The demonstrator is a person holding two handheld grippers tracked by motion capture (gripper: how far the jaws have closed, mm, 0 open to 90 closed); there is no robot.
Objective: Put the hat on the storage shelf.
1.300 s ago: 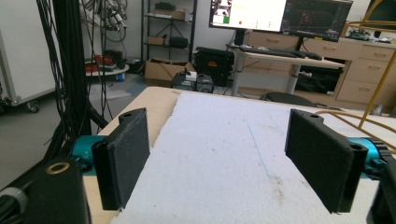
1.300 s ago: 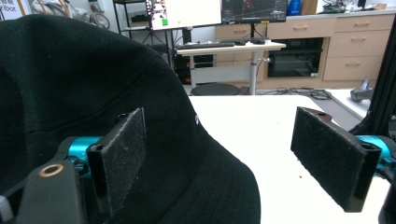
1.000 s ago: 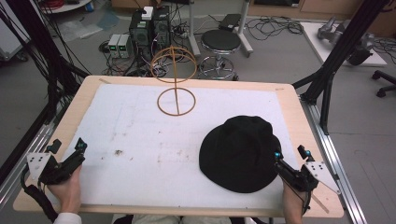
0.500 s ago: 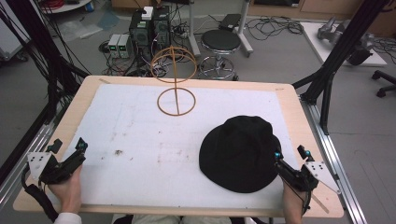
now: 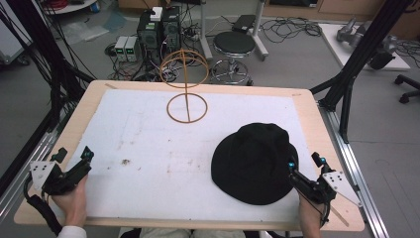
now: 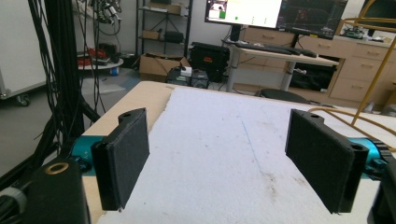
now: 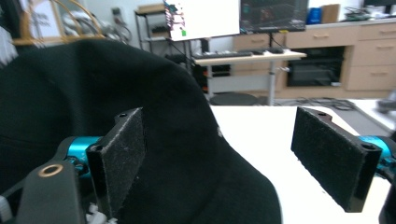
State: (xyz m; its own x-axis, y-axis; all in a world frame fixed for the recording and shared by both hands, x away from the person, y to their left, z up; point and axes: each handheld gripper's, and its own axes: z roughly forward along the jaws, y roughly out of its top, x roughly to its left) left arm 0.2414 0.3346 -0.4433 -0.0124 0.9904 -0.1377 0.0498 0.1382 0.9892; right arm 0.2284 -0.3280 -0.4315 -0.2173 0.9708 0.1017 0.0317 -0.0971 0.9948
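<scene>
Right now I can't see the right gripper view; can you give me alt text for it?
The right gripper is open, its two black fingers spread wide at the brim of a black hat that lies on the white table cover. Its left finger is over the hat and its right finger is over bare cover.

Ahead of left gripper (image 5: 74, 161): bare white mat (image 5: 148, 148), open passage.
Ahead of right gripper (image 5: 304, 166): black hat (image 5: 252, 161) blocks the left jaw's side.
Beyond: wire hat stand (image 5: 186, 99).
</scene>
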